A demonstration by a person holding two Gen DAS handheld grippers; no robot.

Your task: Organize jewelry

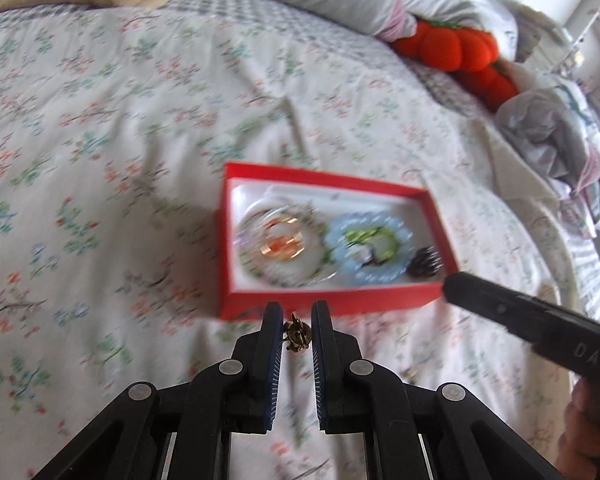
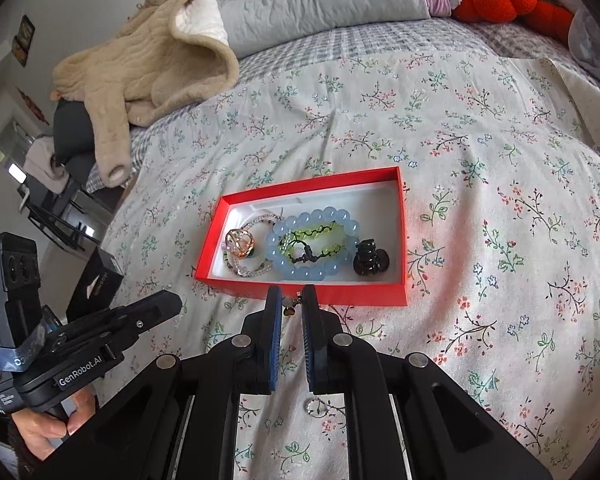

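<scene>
Left wrist view: the left gripper [image 1: 296, 334] hovers over a floral bedspread [image 1: 100, 160], its jaws a little apart with a small bronze-coloured trinket [image 1: 297, 335] between them; whether the pads actually press it cannot be told. Just beyond lies a red box [image 1: 324, 307], its contents smeared by motion blur: a clear bead strand [image 1: 280, 248], a pale blue bead bracelet [image 1: 370, 250] and a dark hair clip [image 1: 425, 266]. The right gripper [image 1: 452, 286] enters from the right, only one finger showing.

Right wrist view: sharper. The right gripper [image 2: 291, 308] holds its jaws narrowly apart around a small dangling charm [image 2: 289, 309], its shape hard to read. The red box [image 2: 400, 216] sits just past the tips, holding the blue bracelet [image 2: 296, 272], a green cord bracelet [image 2: 316, 240], the clear strand [image 2: 244, 270], an amber pendant [image 2: 239, 242] and the black clip [image 2: 370, 262]. A small ring [image 2: 315, 407] lies on the bedspread [image 2: 500, 200], partly hidden by the gripper. The left gripper [image 2: 156, 306] shows at near left, its tips not separable.
</scene>
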